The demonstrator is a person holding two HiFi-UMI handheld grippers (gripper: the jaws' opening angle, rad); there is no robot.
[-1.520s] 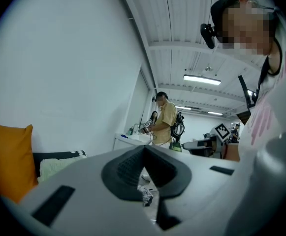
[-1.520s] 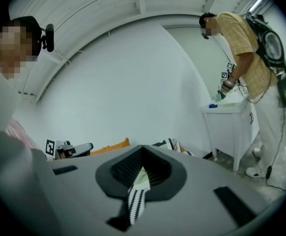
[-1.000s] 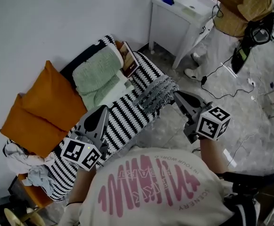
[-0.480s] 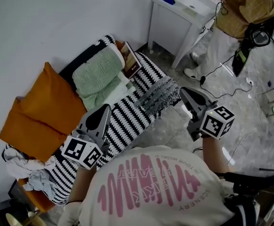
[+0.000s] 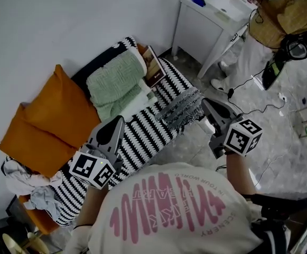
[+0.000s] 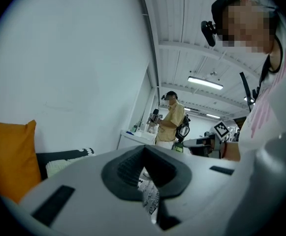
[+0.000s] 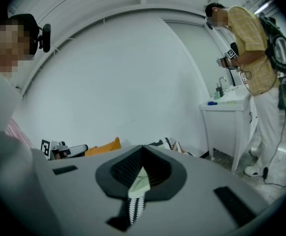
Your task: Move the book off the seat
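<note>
**A:** So, where's the book?

**B:** Book [image 5: 154,67] is on the seat [image 5: 148,127], at the far end. It's up on edge and tilted, cover facing out, leaning on the folded green blanket [image 5: 116,81]. Nothing is gripping it.

**A:** Grippers?

**B:** Left gripper [image 5: 117,122] hovers over the striped cover mid-seat, well short of the book. In its own view the fingers are clenched together with nothing between them, only a sliver of striped fabric showing through the slit below the tips. Right gripper [image 5: 207,103] is off the seat's front edge, above the floor and just beside the grey patterned throw [image 5: 182,106] that hangs over that edge. Fingers clenched too, and empty.

**A:** Either one touching the seat?

**B:** Can't tell for the left from the head view. Right is clear of it.

**A:** What else is on the seat?

**B:** Two orange cushions [image 5: 45,123] against the wall, on the near side of the blanket. Crumpled pale cloth [image 5: 29,187] is at the near end.

**A:** Surroundings?

**B:** White table [image 5: 203,30] stands past the far end of the seat, with a small blue item [image 5: 198,0] on top. A second person [image 5: 280,17] in a yellow top stands next to the table. A black cable [image 5: 248,106] trails on the floor near them.
</note>
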